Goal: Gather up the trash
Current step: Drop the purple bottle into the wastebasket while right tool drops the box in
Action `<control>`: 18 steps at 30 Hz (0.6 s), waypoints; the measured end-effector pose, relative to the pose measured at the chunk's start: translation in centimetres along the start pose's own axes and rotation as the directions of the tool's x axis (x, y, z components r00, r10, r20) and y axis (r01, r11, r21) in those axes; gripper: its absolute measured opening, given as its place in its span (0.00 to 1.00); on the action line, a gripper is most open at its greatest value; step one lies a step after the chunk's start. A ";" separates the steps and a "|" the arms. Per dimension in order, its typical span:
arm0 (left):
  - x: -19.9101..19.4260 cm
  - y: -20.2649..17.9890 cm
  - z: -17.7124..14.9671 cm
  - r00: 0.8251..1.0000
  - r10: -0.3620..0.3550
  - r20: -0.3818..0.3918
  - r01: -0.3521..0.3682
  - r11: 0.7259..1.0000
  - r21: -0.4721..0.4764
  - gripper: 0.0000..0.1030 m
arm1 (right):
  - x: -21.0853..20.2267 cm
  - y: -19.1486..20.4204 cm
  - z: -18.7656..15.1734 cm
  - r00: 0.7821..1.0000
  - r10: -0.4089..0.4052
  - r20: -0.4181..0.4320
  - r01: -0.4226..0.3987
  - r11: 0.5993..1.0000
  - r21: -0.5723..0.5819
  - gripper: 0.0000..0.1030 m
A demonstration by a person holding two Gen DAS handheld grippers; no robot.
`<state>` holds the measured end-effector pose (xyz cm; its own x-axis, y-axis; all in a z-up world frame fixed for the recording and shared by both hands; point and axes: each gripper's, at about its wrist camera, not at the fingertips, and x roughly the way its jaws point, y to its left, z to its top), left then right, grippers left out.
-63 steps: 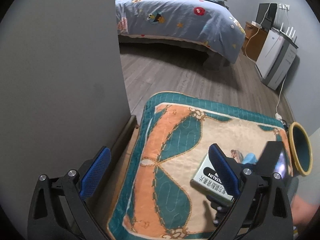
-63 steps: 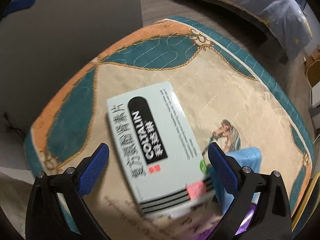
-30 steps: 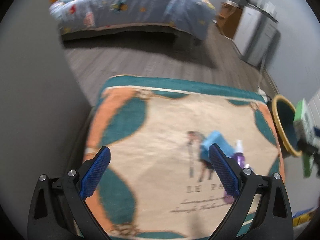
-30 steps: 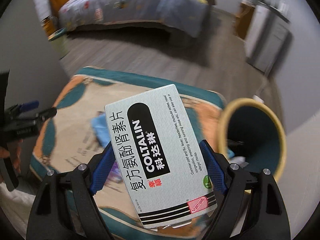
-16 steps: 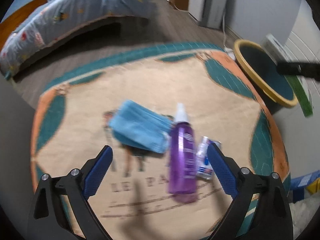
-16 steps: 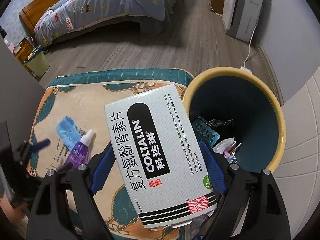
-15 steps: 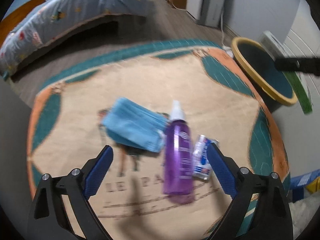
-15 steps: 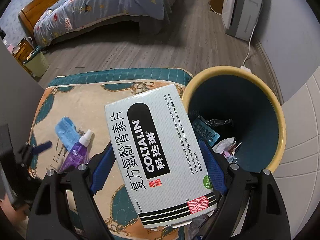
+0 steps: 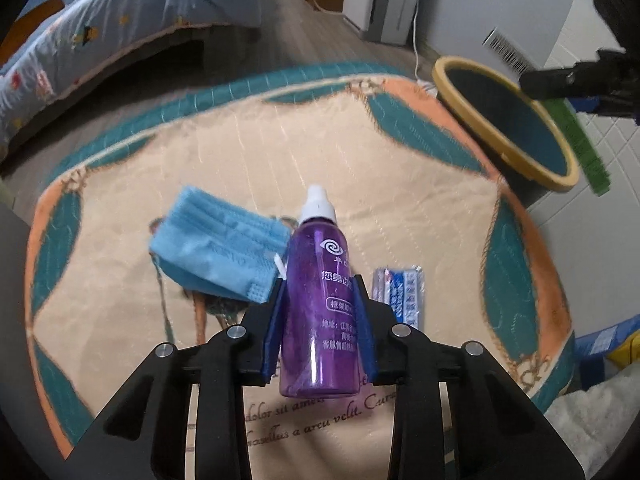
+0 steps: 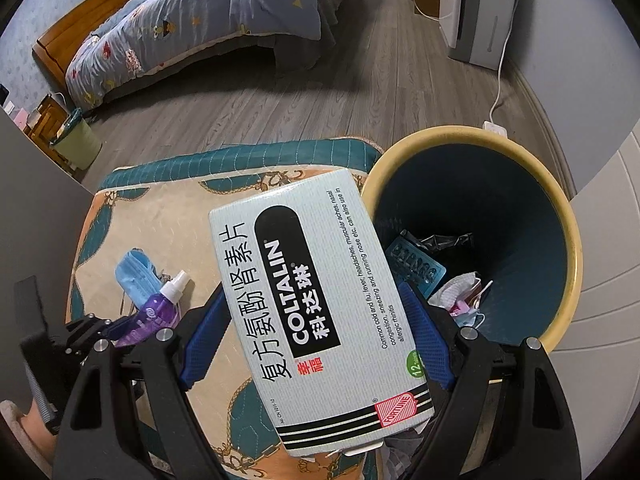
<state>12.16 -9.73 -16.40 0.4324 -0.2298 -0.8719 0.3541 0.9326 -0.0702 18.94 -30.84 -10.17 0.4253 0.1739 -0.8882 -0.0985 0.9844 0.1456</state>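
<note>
My left gripper (image 9: 319, 296) is shut on a purple spray bottle (image 9: 320, 304) with a white cap, which lies on the patterned cushion (image 9: 400, 184). A blue face mask (image 9: 218, 244) lies just left of the bottle and a small blue-white packet (image 9: 398, 294) just right. My right gripper (image 10: 316, 320) is shut on a grey Coltalin medicine box (image 10: 316, 308) and holds it in the air beside the rim of the yellow-rimmed trash bin (image 10: 572, 240). The bin (image 9: 472, 68) holds several pieces of trash. The box edge (image 9: 576, 140) shows green over the bin in the left wrist view.
A bed (image 10: 192, 28) stands across the wooden floor. A white appliance (image 10: 480, 8) with a cord and socket (image 10: 494, 126) stands behind the bin. A small green bin (image 10: 76, 140) sits far left. A grey wall (image 10: 36, 220) borders the cushion's left side.
My left gripper has dropped to the cushion and closed on the purple bottle. My right gripper still carries the Coltalin box and now holds it still next to the bin.
</note>
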 end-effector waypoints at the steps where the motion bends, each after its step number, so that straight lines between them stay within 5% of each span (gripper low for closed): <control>1: -0.3 -0.1 0.1 1.000 -0.001 0.010 0.001 1.000 0.007 0.32 | -0.1 0.0 0.0 1.000 0.002 0.003 -0.002 1.000 0.002 0.79; 10: -5.3 -2.1 3.1 0.988 -0.026 0.155 0.018 0.999 0.049 0.32 | -3.3 -0.9 1.4 0.996 -0.026 0.090 0.026 1.000 -0.002 0.79; 18: -6.4 -4.9 7.4 0.978 -0.074 0.195 0.057 0.994 0.090 0.32 | -5.6 -6.5 2.3 0.987 -0.071 0.142 0.055 0.992 0.116 0.79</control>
<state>13.81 -14.86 -6.85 0.5586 -0.3480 -0.7529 0.4515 0.8890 -0.0760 19.28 -38.17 -5.17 0.5547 0.1053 -0.8254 0.0303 0.9888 0.1464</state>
